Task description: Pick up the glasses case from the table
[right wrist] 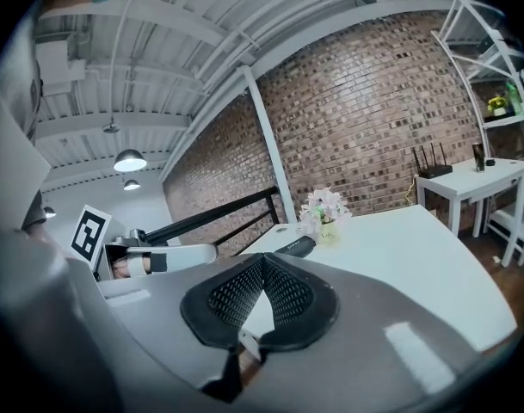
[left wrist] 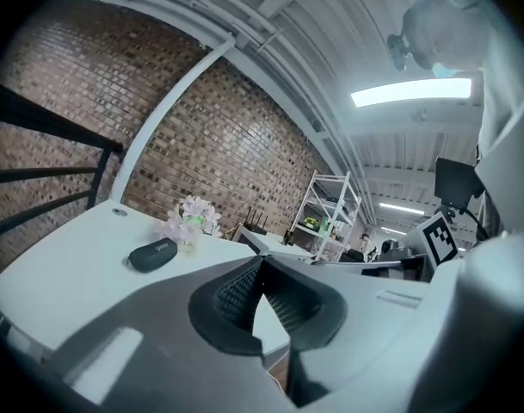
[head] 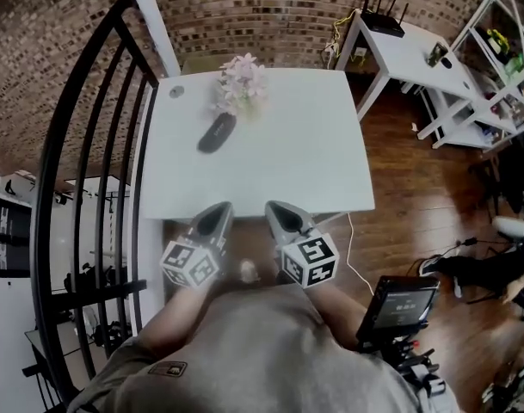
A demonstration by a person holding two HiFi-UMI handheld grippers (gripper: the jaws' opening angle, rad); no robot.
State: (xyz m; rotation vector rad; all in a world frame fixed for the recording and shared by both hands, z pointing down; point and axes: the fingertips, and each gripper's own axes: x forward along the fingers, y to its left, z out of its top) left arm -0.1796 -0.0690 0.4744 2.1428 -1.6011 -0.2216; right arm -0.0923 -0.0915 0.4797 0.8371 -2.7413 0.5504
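Glasses case (head: pixel 217 132), a dark, oval, soft-looking pouch, lies flat on the white rectangular desk (head: pixel 279 170), at about 11 o'clock from the two tongs and well apart from both. Nearest the camera is the person's grey-shirted torso (head: pixel 253 351), with a black screen device (head: pixel 399 304) at its 3 o'clock. Just beyond, the left tongs (head: pixel 218 206) and the right tongs (head: pixel 273 205) point side by side at the desk's near edge. Each carries a cube with black-and-white square markers, the left cube (head: pixel 191 263) and the right cube (head: pixel 310 261). In the left gripper view the left tongs (left wrist: pixel 262 258) have their ribbed black pads meeting at the tips, with nothing between them. In the right gripper view the right tongs (right wrist: pixel 262 256) are likewise pressed together at the tips and empty. Seen from the left tongs the case (left wrist: pixel 153 254) sits at about 10 o'clock, and from the right tongs (right wrist: pixel 294 247) at about 1 o'clock. Just beside the case, at its 1 o'clock, stands a small pot of pale pink flowers (head: pixel 242 84). A small grey round disc (head: pixel 176 91) lies at its 11 o'clock near the desk's far left corner. A black metal railing (head: pixel 81 144) runs along the desk's 9 o'clock side. Farthest off are the brown brick wall (head: pixel 262 7) and, at 2 o'clock, a white side table (head: pixel 408 54) bearing a black router with antennas (head: pixel 384 20).
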